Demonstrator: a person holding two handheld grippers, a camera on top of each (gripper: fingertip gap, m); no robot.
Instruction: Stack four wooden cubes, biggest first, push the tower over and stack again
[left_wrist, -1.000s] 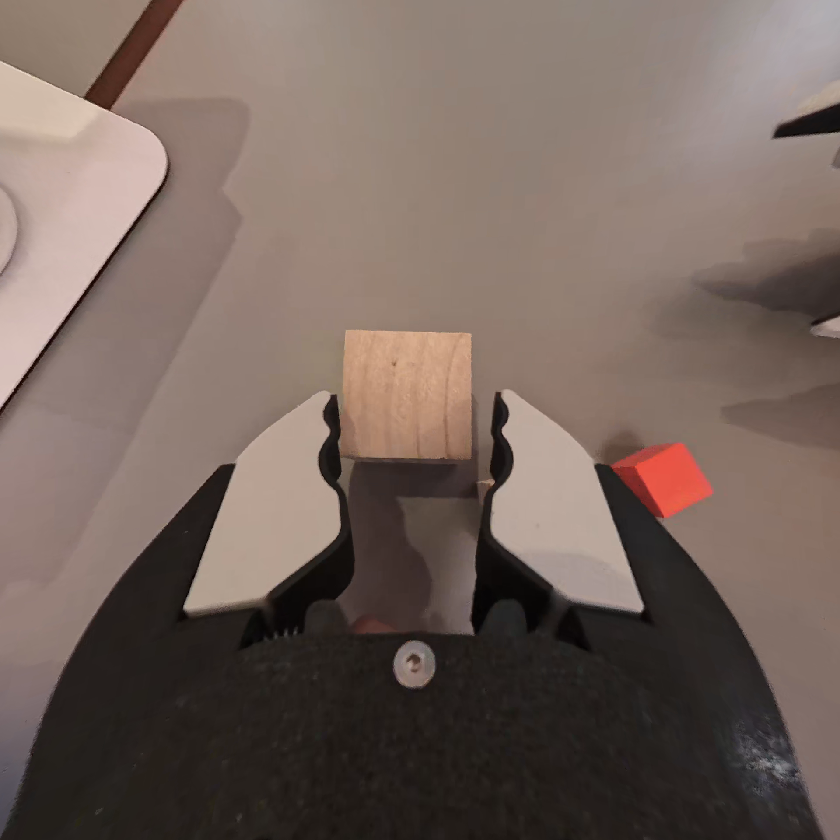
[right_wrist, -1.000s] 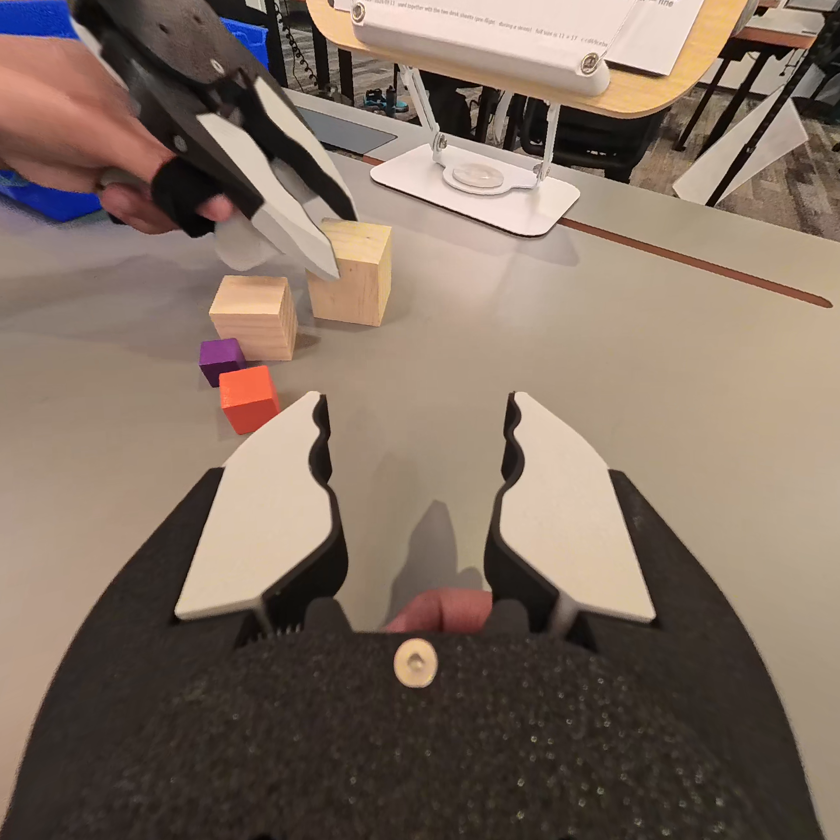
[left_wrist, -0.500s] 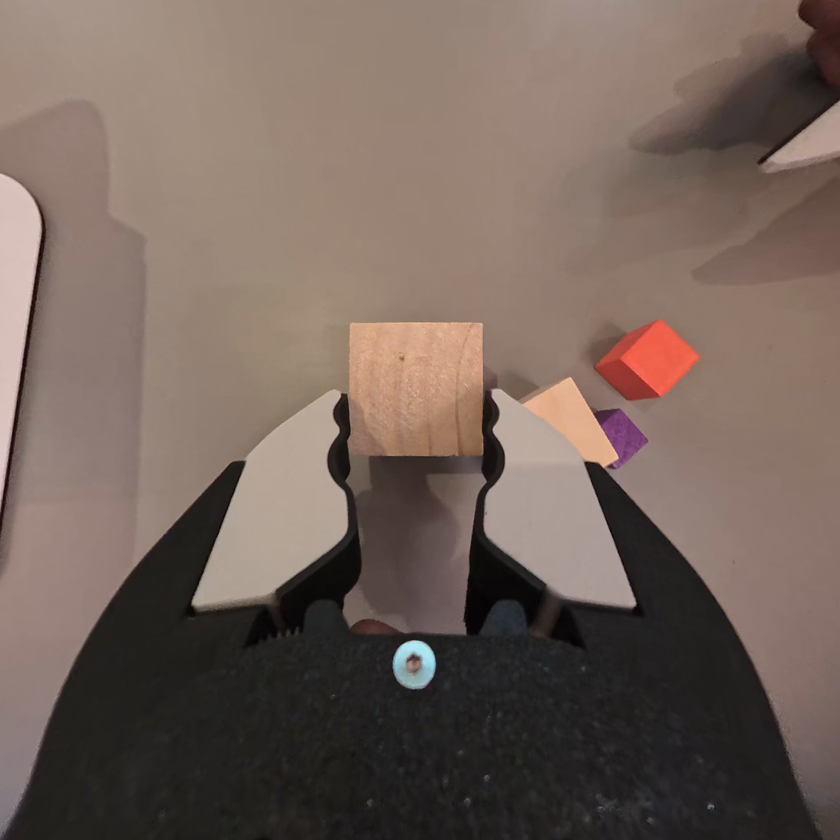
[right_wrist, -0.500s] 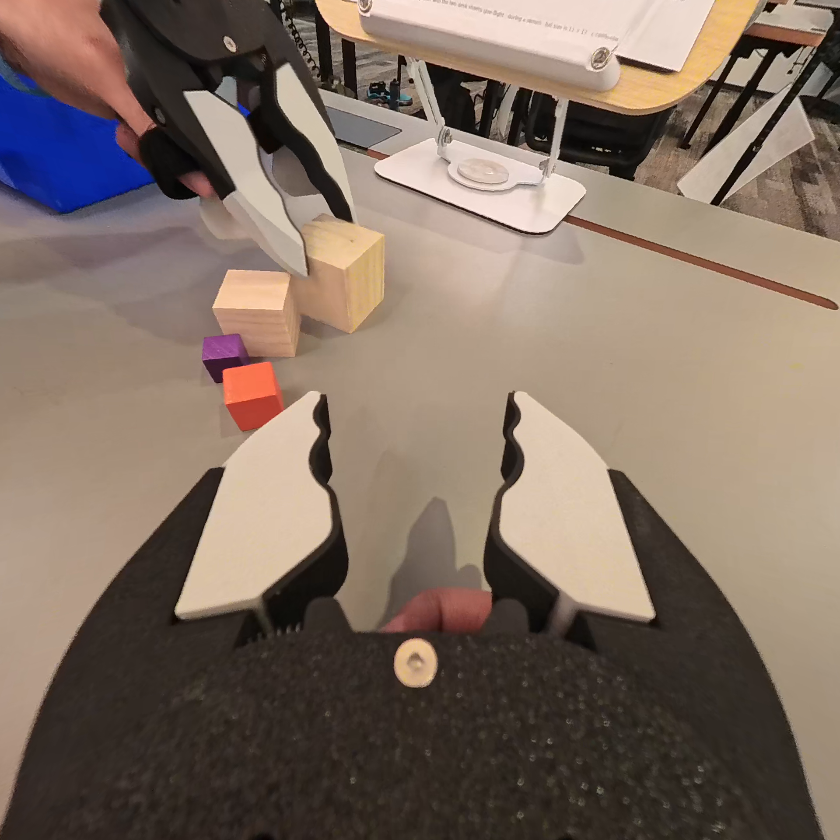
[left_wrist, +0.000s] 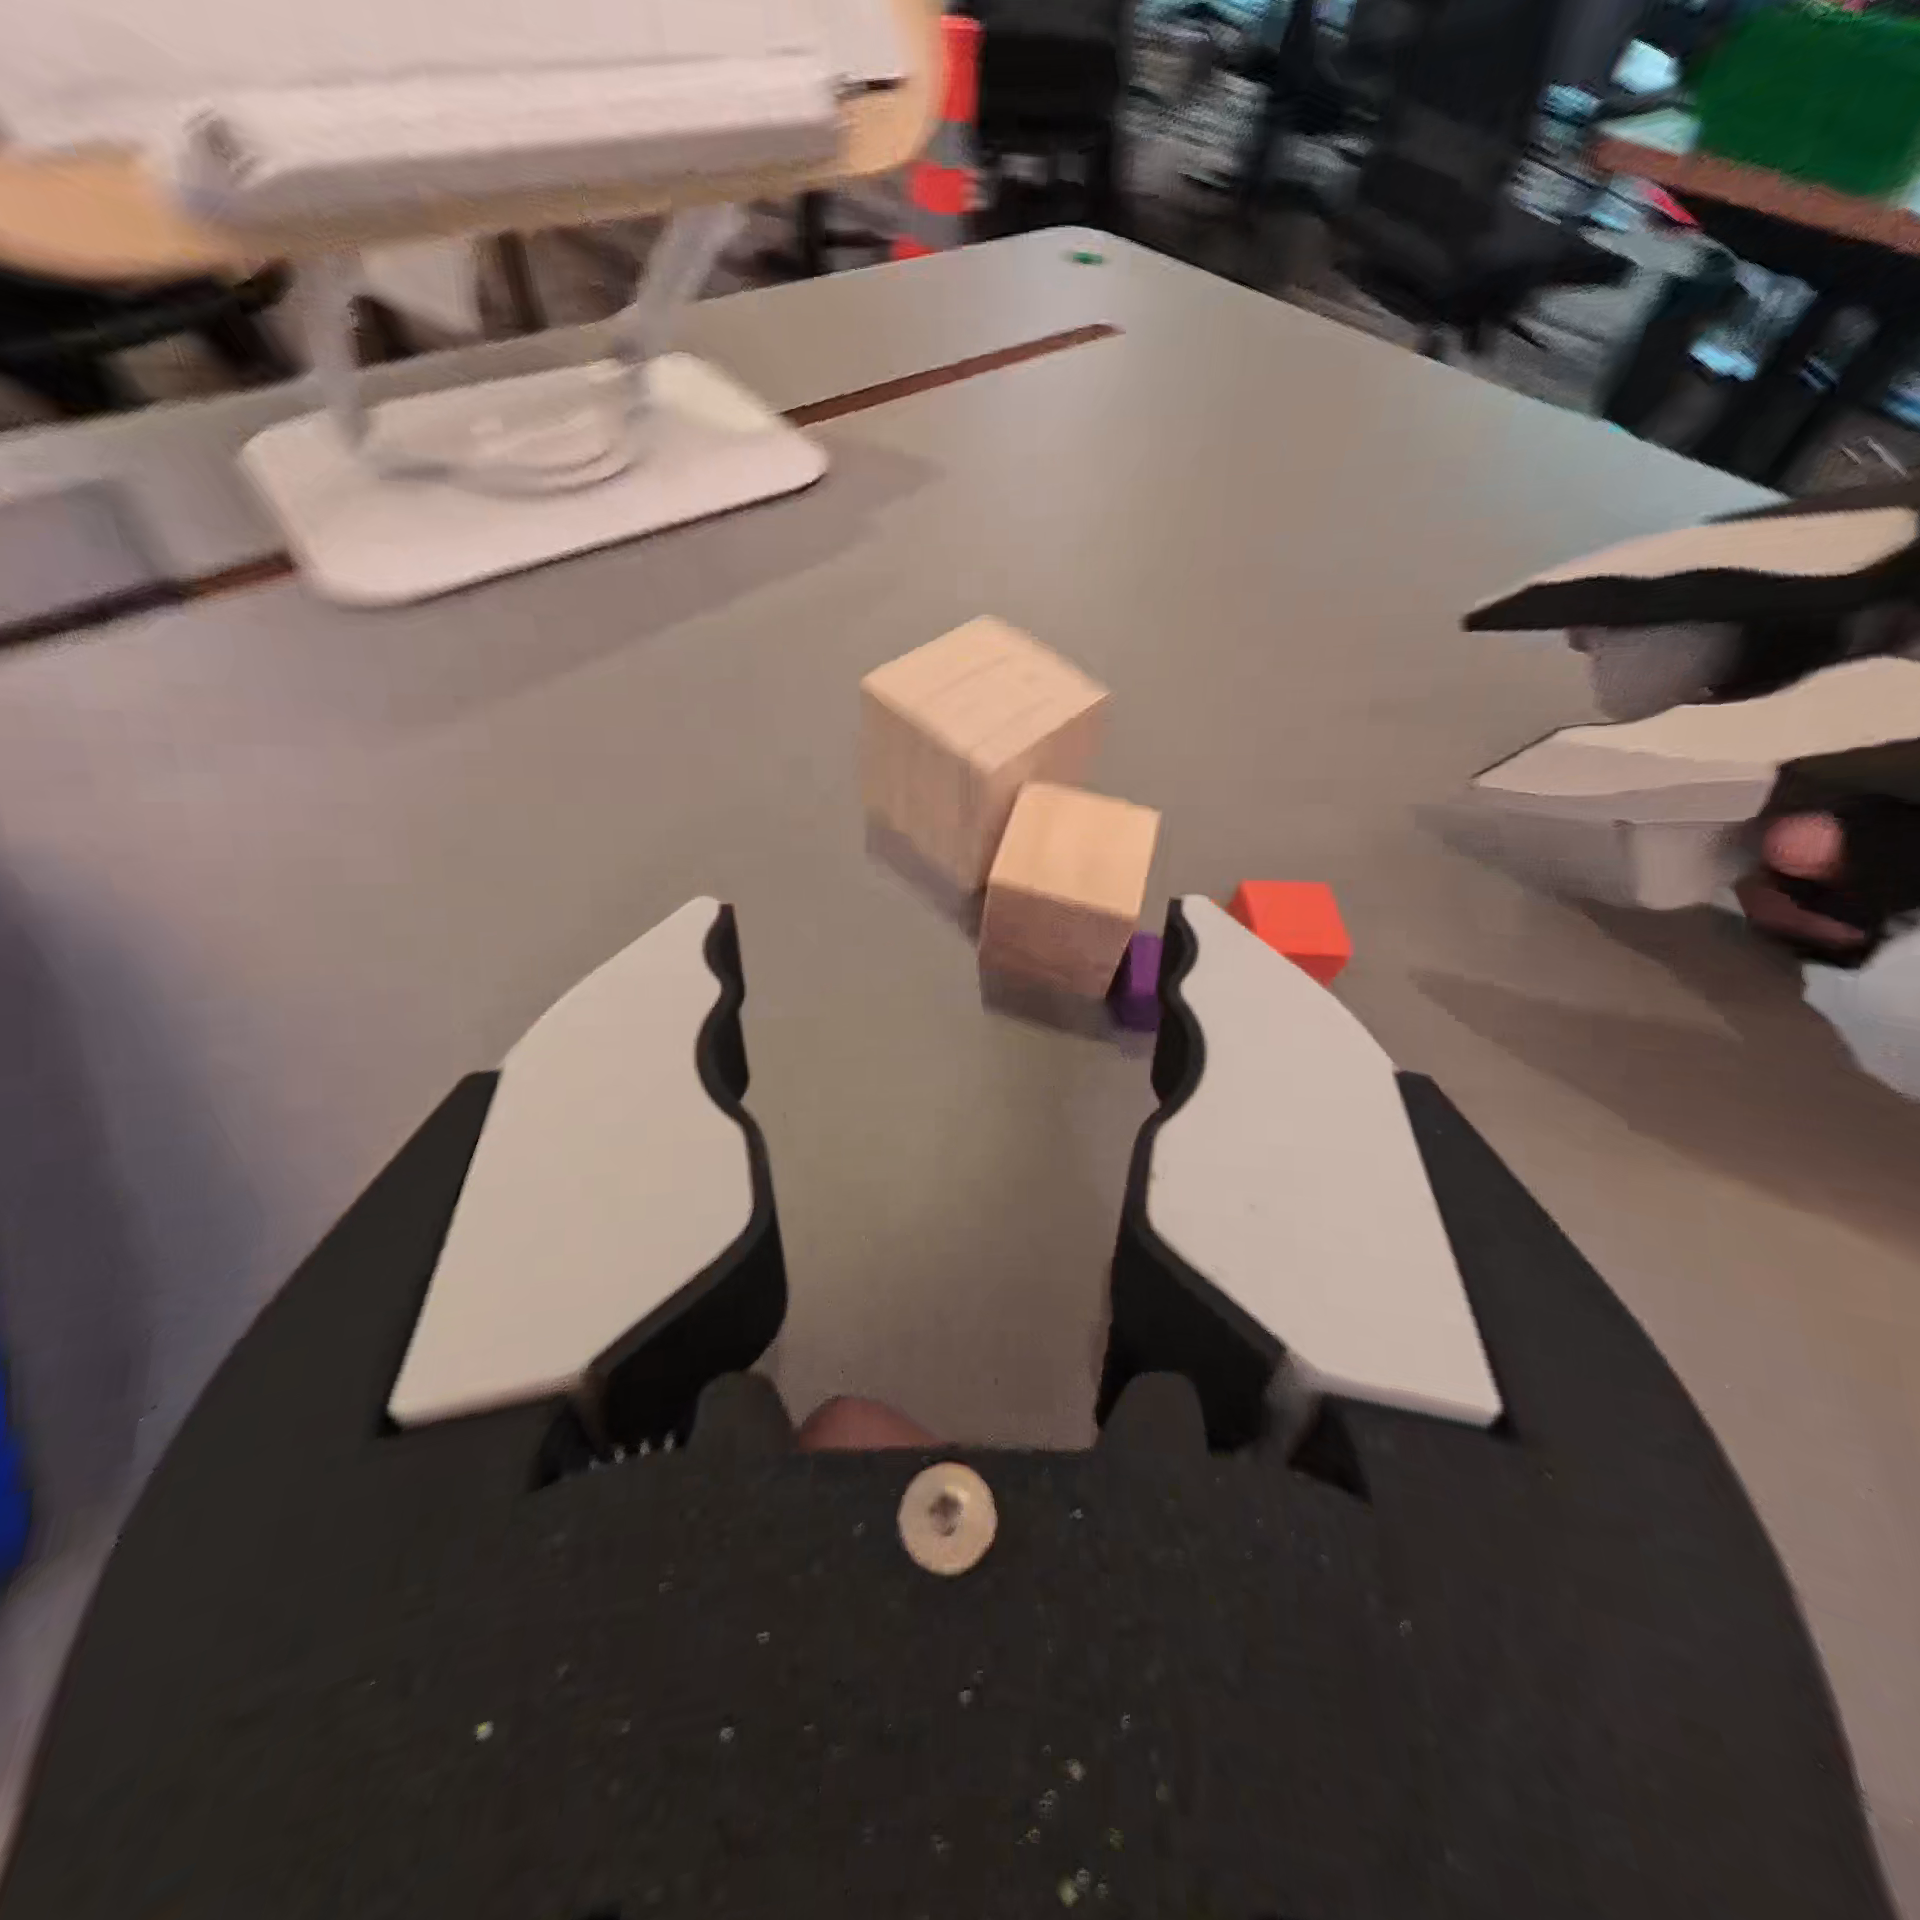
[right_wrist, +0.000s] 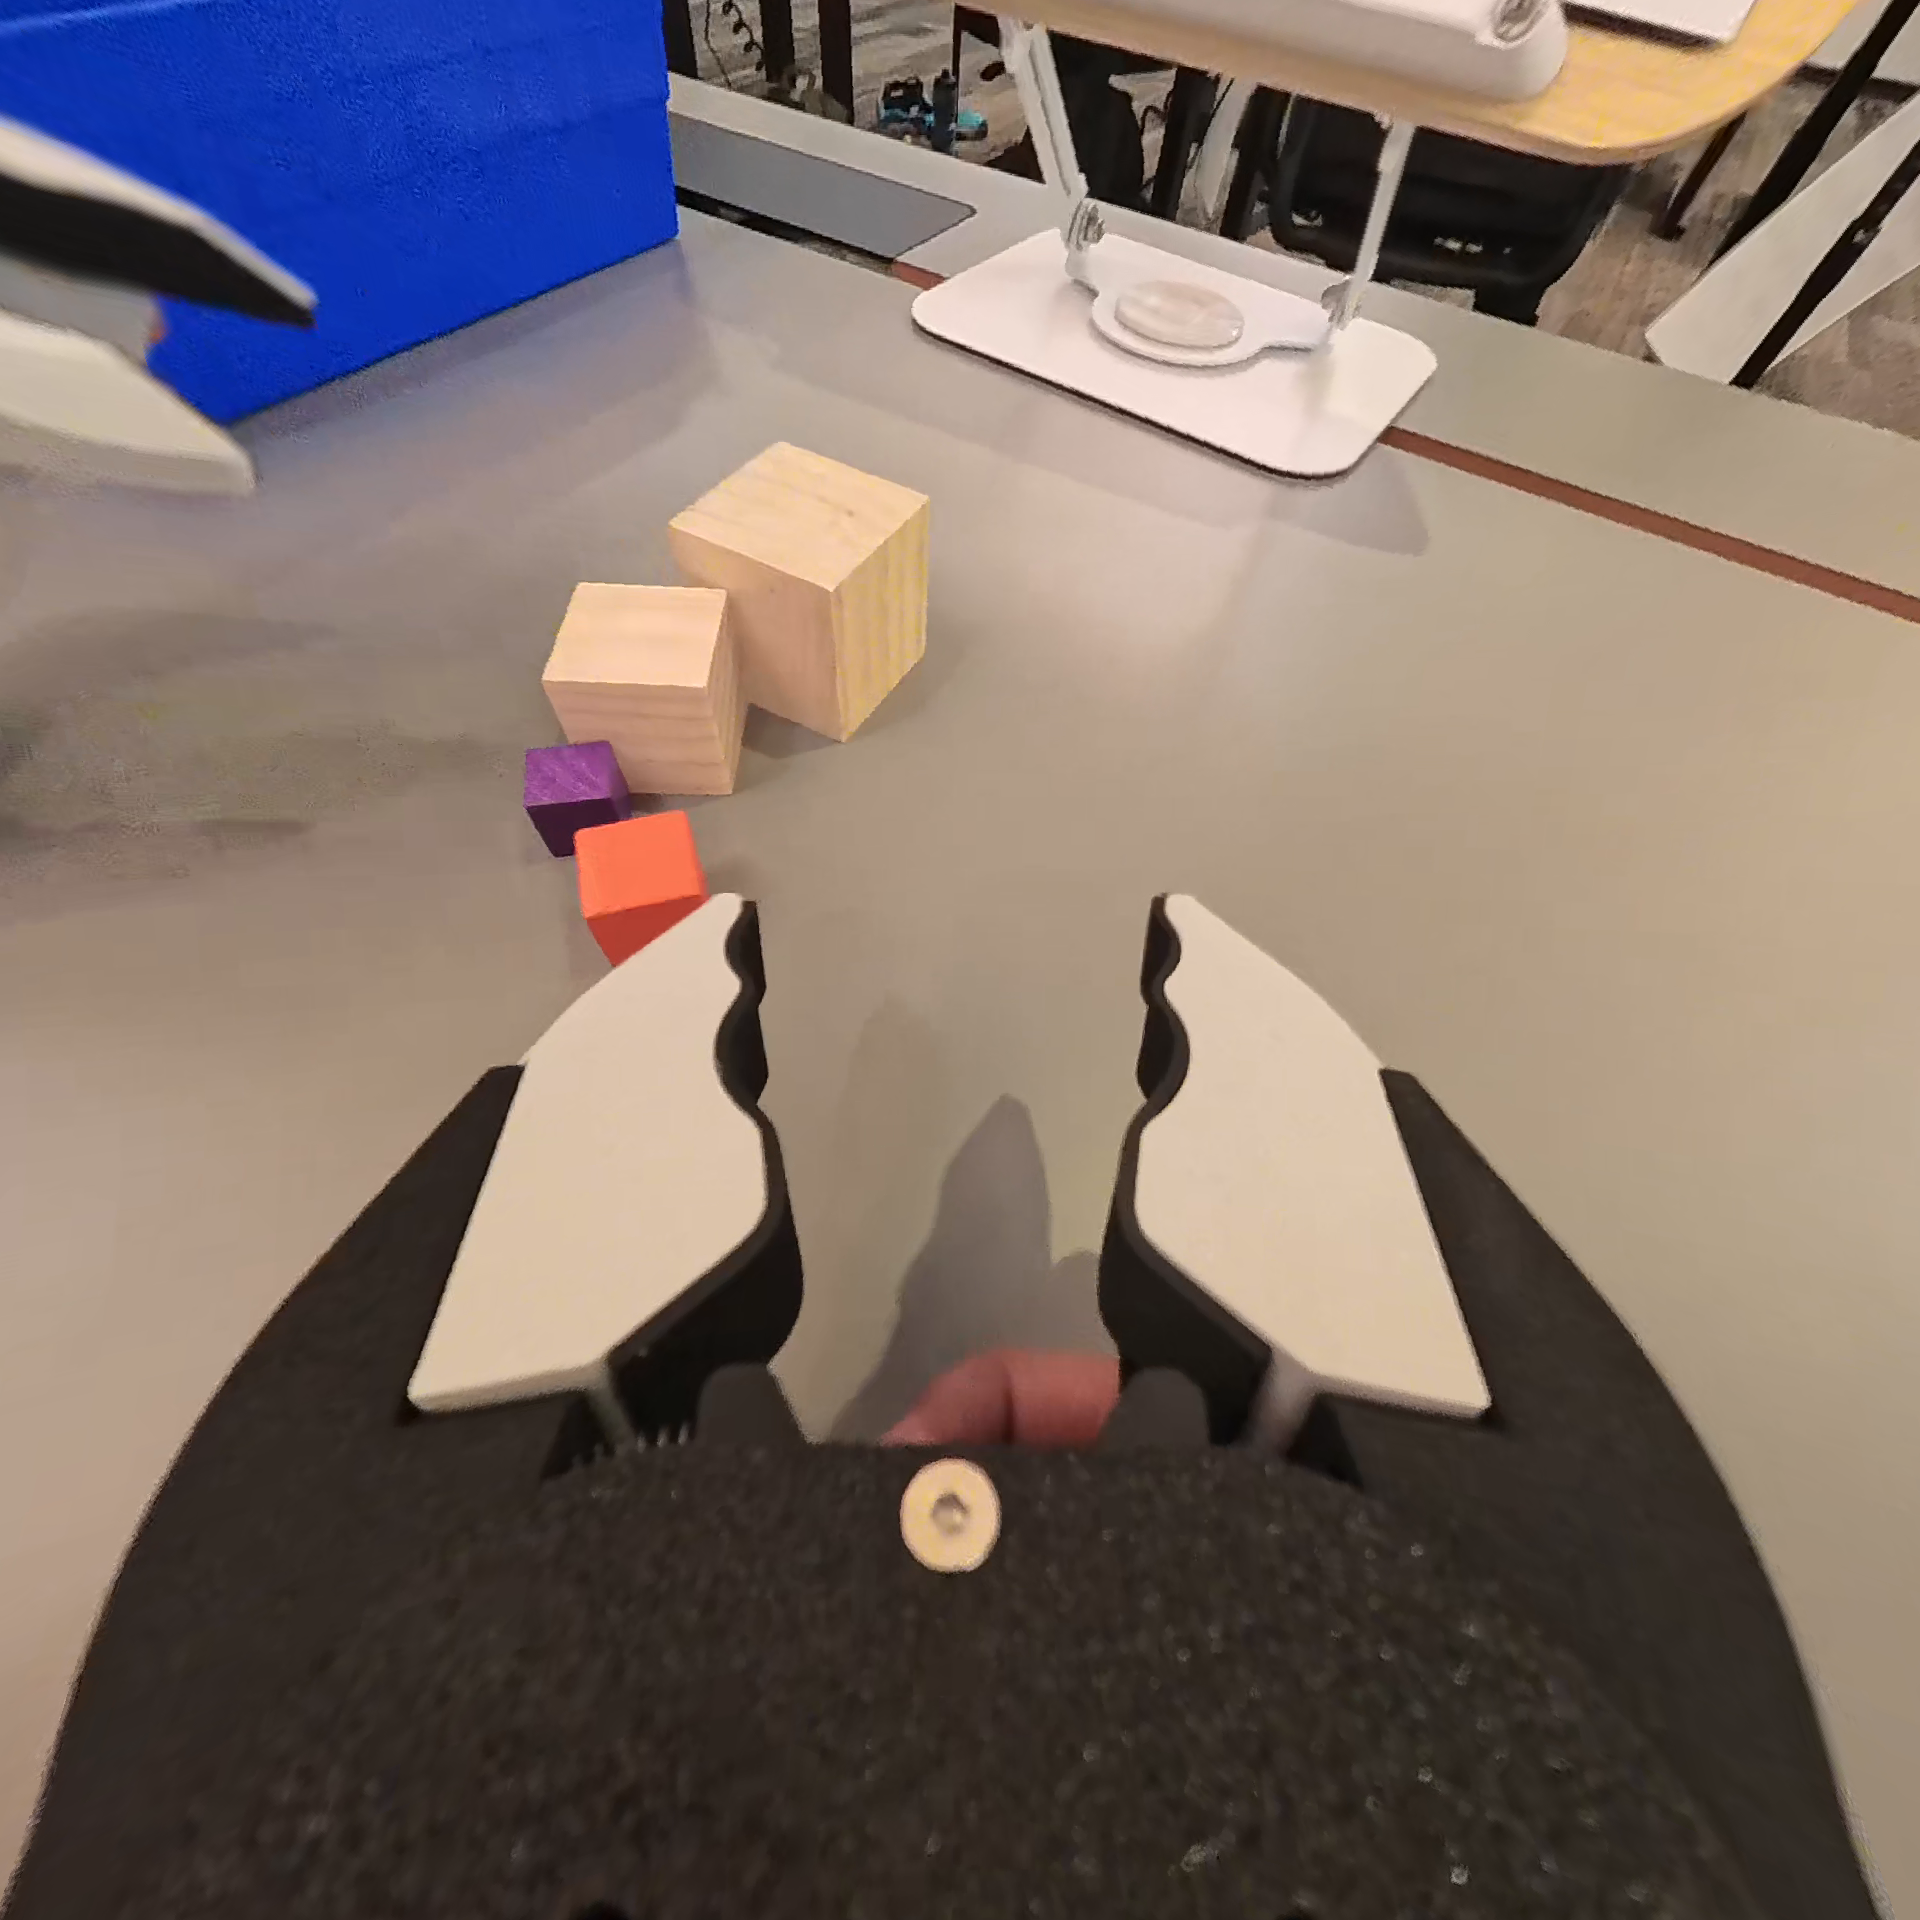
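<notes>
Pale wooden cubes (right_wrist: 800, 582) (right_wrist: 644, 681) touch; purple cube (right_wrist: 571, 795) and orange cube (right_wrist: 634, 878) sit beside.

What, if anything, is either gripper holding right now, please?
Nothing: the left gripper and right gripper are both open and empty.

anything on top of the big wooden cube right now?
No. The big wooden cube has a bare top and sits on the table. The smaller wooden cube stands beside it, not on it. Its underside is hidden.
</notes>
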